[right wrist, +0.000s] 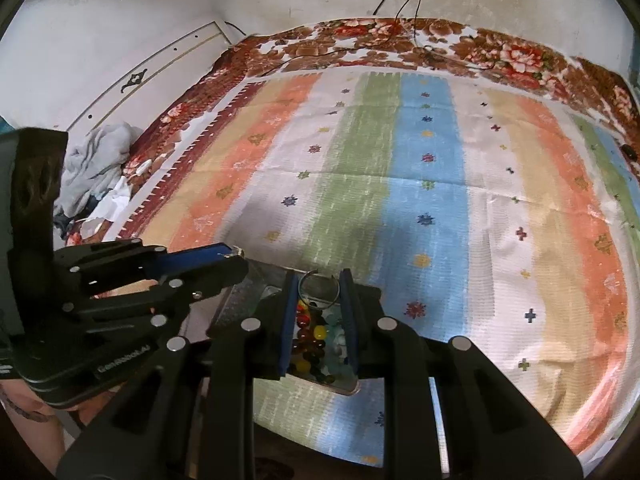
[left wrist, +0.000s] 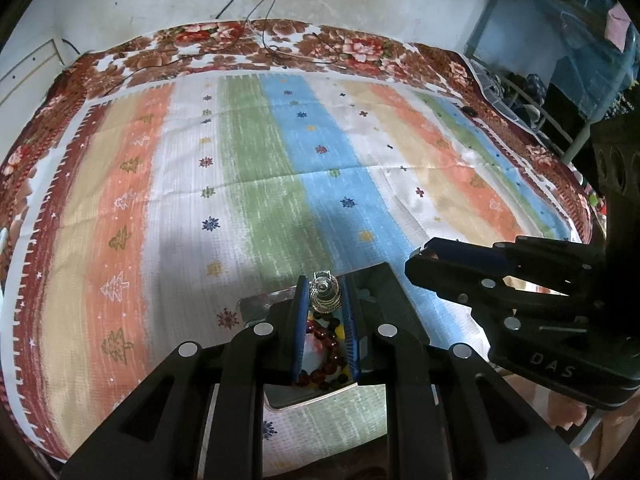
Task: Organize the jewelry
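My left gripper (left wrist: 325, 289) is shut on a silver ornate ring (left wrist: 326, 292), held at the fingertips above a shallow metal tray (left wrist: 316, 398). Dark red and yellow beads (left wrist: 326, 344) lie in that tray. My right gripper (right wrist: 319, 285) is shut on a thin silver open hoop (right wrist: 319, 289), also over the tray (right wrist: 348, 390), which holds several coloured beads (right wrist: 312, 340). The right gripper (left wrist: 424, 258) shows at the right of the left wrist view; the left gripper (right wrist: 236, 254) shows at the left of the right wrist view, with the ring barely visible at its tips.
A striped cloth (left wrist: 280, 168) covers the bed, with a floral blanket (left wrist: 224, 40) around its edge. Black cables (left wrist: 276, 52) trail over the far side. Crumpled clothes (right wrist: 96, 160) lie at the left, a blue metal frame (left wrist: 520, 40) stands at the right.
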The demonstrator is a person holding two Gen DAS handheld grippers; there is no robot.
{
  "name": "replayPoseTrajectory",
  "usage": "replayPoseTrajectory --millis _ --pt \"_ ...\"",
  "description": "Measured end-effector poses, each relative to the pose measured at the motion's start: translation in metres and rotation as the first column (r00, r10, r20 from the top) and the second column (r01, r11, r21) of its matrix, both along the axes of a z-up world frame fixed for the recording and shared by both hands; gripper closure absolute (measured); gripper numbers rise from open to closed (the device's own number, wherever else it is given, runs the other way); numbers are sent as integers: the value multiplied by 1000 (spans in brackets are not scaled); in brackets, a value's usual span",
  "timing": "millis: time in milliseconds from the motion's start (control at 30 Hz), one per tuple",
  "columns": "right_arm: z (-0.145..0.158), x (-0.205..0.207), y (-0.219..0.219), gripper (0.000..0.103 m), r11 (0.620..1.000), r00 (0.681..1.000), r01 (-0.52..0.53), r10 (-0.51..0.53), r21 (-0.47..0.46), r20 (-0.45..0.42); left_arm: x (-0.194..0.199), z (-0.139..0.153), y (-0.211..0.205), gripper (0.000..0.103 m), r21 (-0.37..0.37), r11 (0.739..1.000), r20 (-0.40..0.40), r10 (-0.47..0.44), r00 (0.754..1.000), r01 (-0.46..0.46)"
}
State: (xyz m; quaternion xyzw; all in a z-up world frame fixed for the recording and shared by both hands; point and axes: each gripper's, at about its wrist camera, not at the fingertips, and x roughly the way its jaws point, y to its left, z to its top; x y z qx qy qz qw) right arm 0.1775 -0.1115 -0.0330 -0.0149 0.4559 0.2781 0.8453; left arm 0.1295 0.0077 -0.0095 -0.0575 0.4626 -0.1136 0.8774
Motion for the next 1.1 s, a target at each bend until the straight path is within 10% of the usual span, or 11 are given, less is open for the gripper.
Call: replayPoseTrajectory --millis 267,367,1100 --pt "1 5 -3 78 999 999 35 -35 -17 12 3 -4 1 87 13 1000 -18 3 1000 -2" --pt "2 8 -10 60 998 998 68 -67 -10 18 3 -4 1 75 14 1000 -18 2 1000 -2" --pt "12 1 -42 25 989 988 139 -141 42 64 -10 -4 0 36 57 998 18 -17 1000 16"
